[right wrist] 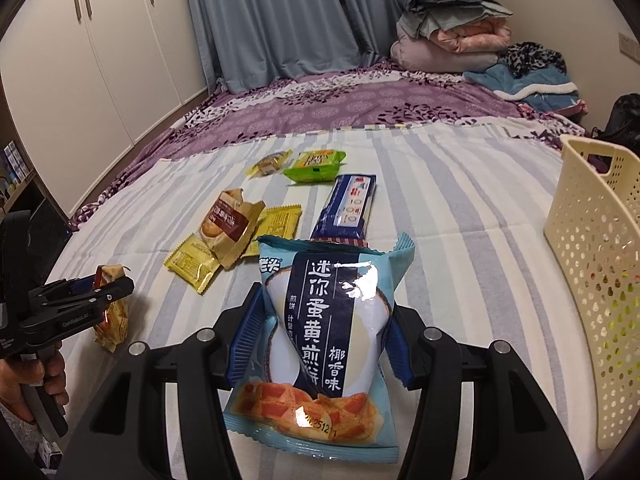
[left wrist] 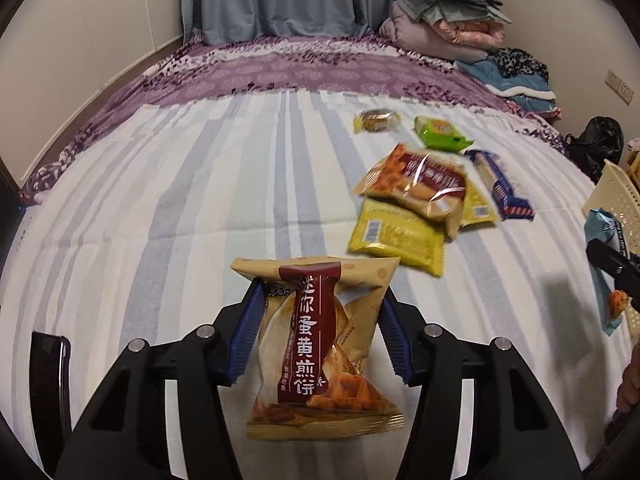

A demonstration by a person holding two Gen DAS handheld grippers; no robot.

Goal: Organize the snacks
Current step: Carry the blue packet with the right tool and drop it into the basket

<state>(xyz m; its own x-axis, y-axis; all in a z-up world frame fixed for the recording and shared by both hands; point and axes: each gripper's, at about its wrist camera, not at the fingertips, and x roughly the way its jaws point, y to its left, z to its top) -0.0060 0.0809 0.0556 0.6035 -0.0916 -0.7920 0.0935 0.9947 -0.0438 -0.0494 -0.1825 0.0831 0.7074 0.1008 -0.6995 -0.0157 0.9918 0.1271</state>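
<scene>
My left gripper (left wrist: 320, 320) is shut on a tan and dark red snack packet (left wrist: 320, 348), its blue pads pressing both sides; the same packet (right wrist: 112, 312) shows in the right wrist view, lifted off the bed. My right gripper (right wrist: 326, 320) is shut on a light blue snack packet (right wrist: 328, 340), also seen at the far right edge (left wrist: 608, 272) of the left wrist view. More snacks lie on the striped sheet: a tan packet (right wrist: 230, 228), two yellow packets (right wrist: 192, 262), a dark blue bar (right wrist: 348, 208), a green packet (right wrist: 316, 166) and a small round cake (right wrist: 268, 164).
A cream perforated basket (right wrist: 600, 280) stands at the bed's right side, near the right gripper. Folded quilts (right wrist: 448, 36) and clothes pile at the bed's far right corner. White wardrobe doors (right wrist: 80, 60) line the left wall, curtains hang behind. A hand (right wrist: 36, 380) holds the left gripper's handle.
</scene>
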